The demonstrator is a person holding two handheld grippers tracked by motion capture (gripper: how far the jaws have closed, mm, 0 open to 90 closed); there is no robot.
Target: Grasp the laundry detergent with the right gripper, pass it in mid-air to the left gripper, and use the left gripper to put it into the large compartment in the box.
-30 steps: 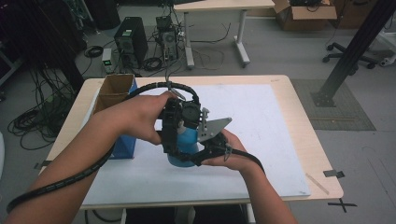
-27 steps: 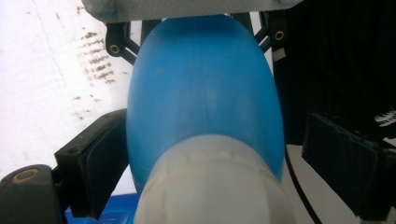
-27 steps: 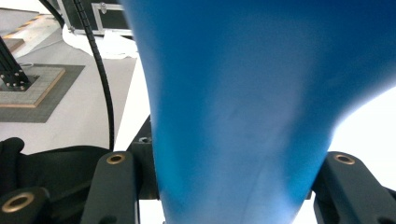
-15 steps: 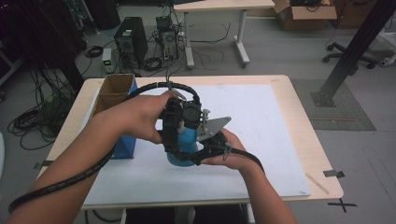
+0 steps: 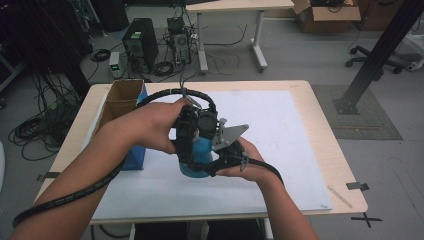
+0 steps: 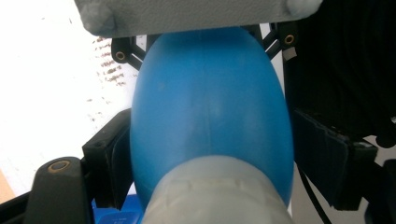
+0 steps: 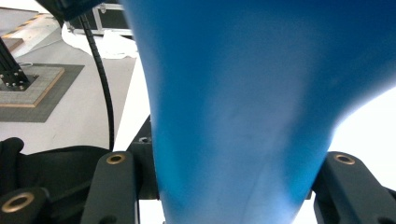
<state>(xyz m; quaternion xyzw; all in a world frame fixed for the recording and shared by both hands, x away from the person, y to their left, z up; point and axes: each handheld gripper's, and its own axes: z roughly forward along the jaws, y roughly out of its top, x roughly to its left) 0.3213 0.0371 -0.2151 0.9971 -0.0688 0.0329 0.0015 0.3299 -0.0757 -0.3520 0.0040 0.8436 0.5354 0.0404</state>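
**Blue bottle pinned between both tongs over the desk**

White sheet on the desk (image 5: 300, 150), workshop floor and cables behind. Nearest the person, the right tongs (image 5: 220, 161) come in low from the right and pinch the blue bottle (image 5: 197, 156) at its lower body; in the right gripper view the blue wall (image 7: 243, 116) sits hard against both black jaws, so the grip reads as tight. Left tongs (image 5: 189, 134) reach in from the left, higher up. In the left gripper view the bottle's round blue body (image 6: 210, 107) lies between the jaws, pale ribbed cap (image 6: 215, 191) nearest the camera, long axis running straight away along the jaws. These jaws have just been closing with the bottle between them; pads look close to the sides, contact unclear. Bottle stands roughly upright over the sheet, base just off or on the paper, can't tell. Both hands equally near. Cardboard box (image 5: 122, 97) sits further back left.
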